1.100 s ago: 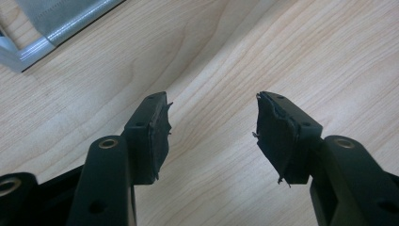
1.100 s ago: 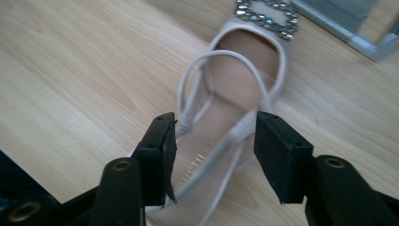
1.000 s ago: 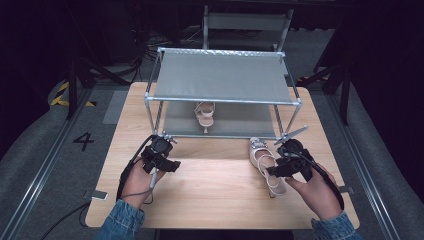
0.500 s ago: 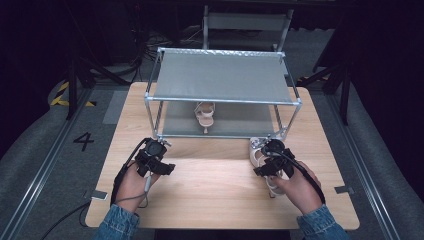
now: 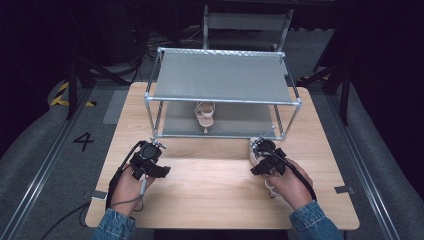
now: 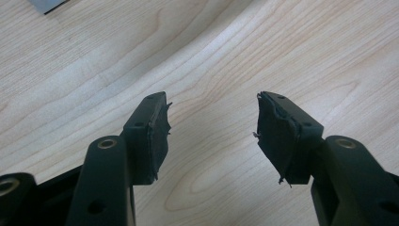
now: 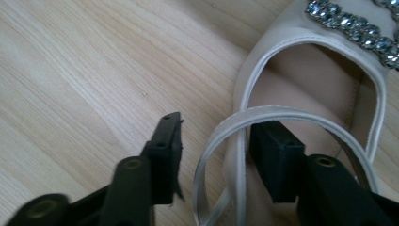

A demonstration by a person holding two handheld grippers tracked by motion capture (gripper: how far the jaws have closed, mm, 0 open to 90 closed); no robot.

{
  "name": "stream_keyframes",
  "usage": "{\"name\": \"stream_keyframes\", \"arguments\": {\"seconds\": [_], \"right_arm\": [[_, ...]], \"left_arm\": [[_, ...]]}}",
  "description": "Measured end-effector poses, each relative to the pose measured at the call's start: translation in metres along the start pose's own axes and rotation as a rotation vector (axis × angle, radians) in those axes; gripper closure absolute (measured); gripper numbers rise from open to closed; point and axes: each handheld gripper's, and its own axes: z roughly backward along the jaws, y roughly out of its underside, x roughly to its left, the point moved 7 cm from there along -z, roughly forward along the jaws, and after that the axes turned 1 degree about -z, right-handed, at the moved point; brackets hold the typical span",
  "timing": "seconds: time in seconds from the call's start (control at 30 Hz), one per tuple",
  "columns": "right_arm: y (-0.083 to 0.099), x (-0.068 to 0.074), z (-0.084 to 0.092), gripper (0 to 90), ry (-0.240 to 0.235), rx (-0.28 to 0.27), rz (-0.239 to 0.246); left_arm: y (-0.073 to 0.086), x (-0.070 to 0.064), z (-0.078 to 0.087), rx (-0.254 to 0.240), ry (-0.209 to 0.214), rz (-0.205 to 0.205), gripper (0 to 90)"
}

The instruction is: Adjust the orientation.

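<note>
Right tongs (image 7: 214,150) have slid forward from a second ago and are now straddling the back of the cream sandal (image 7: 310,117): one jaw inside the heel strap loop, the other outside, still apart, nothing clamped yet. Looks like a grab is about to happen, my guess is it joins its twin sandal (image 5: 204,114) on the lower shelf of the rack (image 5: 225,75). The sandal sits near the table's (image 5: 210,190) right edge, just in front of the rack's right leg, long axis roughly front to back, jeweled toe pointing at the rack. Left tongs (image 6: 211,127) hang open over bare wood near the left edge.
</note>
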Motion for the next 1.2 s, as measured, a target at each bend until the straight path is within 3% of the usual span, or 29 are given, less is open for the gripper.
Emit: {"name": "stream_keyframes", "arguments": {"seconds": [0.1,0.13,0.23,0.37,0.67,0.93,1.2], "right_arm": [[-0.001,0.001,0.001,66.0,0.010,0.006,0.015],[0.000,0.001,0.001,71.1,0.035,0.014,0.026],[0.000,0.000,0.002,75.6,0.047,0.017,0.029],[0.003,-0.003,0.003,82.9,0.057,0.021,0.021],[0.004,-0.006,0.009,84.7,0.076,0.012,0.023],[-0.003,-0.014,0.021,85.0,0.118,-0.006,0.017],[-0.025,-0.014,0.030,85.0,0.140,-0.024,0.035]], "left_arm": [[0.001,0.001,0.001,-0.002,0.001,0.003,43.9],[0.001,0.002,0.001,0.000,-0.001,0.001,43.9],[0.003,0.001,0.001,0.005,0.003,0.019,43.9],[0.002,0.003,0.000,0.002,0.000,0.005,43.9],[0.007,0.008,-0.003,0.003,-0.014,0.001,44.0],[0.017,0.011,0.002,-0.024,0.020,-0.007,44.0],[0.029,0.016,-0.003,-0.007,0.018,-0.035,43.9]]}}
